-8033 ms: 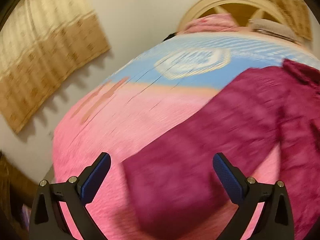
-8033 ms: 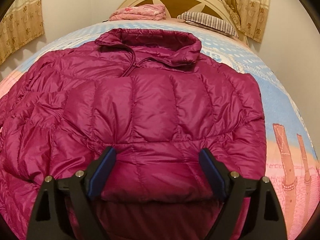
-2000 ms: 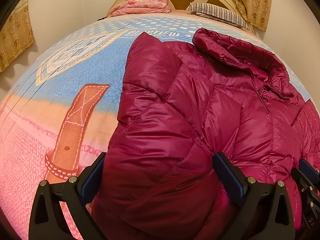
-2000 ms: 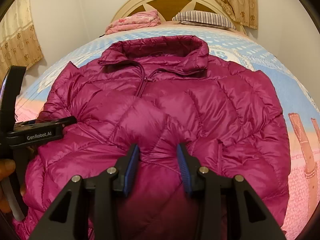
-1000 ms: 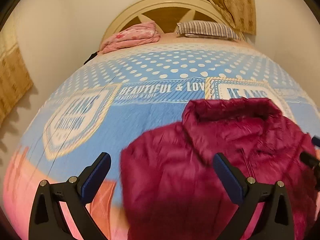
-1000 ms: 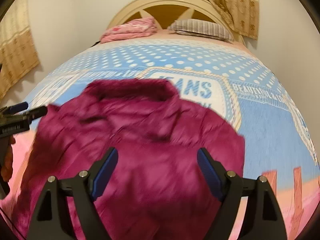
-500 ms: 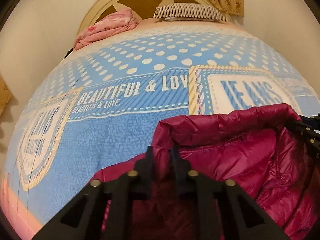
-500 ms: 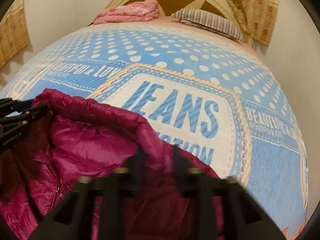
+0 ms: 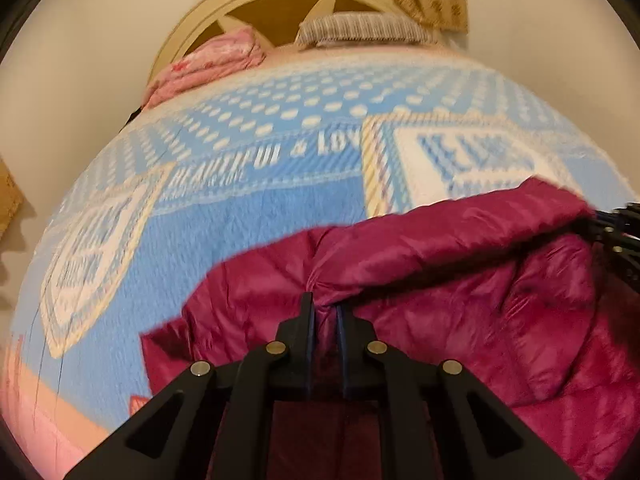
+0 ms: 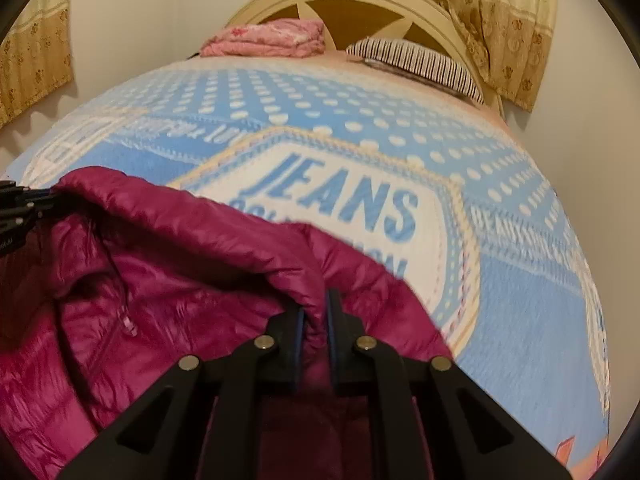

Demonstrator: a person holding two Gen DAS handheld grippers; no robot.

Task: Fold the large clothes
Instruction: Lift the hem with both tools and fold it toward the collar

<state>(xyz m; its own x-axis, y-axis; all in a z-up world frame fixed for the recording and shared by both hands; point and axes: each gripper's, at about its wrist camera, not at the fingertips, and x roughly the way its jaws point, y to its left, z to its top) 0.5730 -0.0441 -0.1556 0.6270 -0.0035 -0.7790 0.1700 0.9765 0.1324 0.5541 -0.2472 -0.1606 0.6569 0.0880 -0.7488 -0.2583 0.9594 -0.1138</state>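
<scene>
A magenta quilted puffer jacket [image 9: 460,280] lies on the bed; it also shows in the right wrist view [image 10: 180,280]. My left gripper [image 9: 324,312] is shut on a bunch of the jacket's upper edge by the collar, on its left side. My right gripper [image 10: 314,312] is shut on the upper edge on the right side. The collar [image 10: 160,204] stretches between the two grippers. The other gripper's black tip shows at the right edge of the left wrist view [image 9: 624,224] and at the left edge of the right wrist view [image 10: 20,200]. The jacket's lower part is hidden under the grippers.
The bed carries a blue and white printed blanket [image 10: 360,152] with pink at the near end [image 9: 24,408]. A folded pink quilt [image 10: 268,38] and a striped pillow [image 10: 416,60] lie by the cream headboard [image 10: 360,4]. Curtains [image 10: 512,20] hang on the right.
Both grippers, open over the jacket a second ago, closed on its upper edge by the collar. In the last half second they drew the edge slightly back toward me.
</scene>
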